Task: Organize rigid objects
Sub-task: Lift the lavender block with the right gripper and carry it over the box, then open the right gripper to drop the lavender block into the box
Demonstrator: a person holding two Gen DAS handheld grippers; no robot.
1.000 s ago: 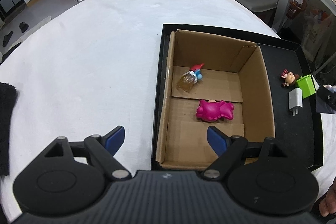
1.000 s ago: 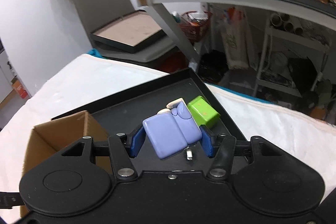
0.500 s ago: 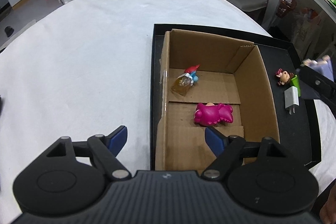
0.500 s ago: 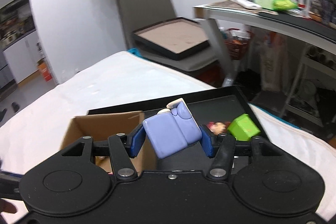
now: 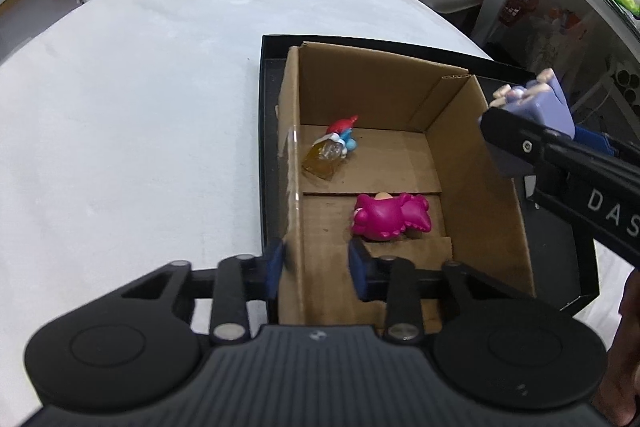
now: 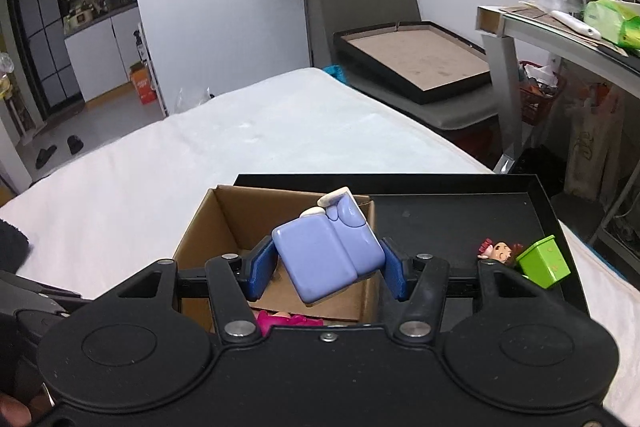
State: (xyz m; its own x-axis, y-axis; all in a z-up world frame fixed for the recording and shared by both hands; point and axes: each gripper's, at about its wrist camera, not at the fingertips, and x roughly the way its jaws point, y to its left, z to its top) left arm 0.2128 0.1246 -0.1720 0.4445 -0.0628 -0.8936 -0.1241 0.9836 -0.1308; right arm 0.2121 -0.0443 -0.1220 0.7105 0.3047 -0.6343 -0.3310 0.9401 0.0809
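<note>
Black ribbed gripper body, silver screws, blue-padded fingers (image 5: pixel 274 267), white lettering

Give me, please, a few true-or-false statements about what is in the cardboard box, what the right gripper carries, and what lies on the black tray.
1. The right gripper holds a lilac-blue block toy. True.
2. The cardboard box is empty. False: a magenta toy and a small red-capped blue figure lie inside.
3. The left gripper straddles the box's left wall. True: one finger is outside it, one inside, and the jaws are closing.
4. The green cube is in the box. False: it sits on the black tray, beside a small doll.
5. The box stands on the white cloth. False: it stands in the tray.
</note>
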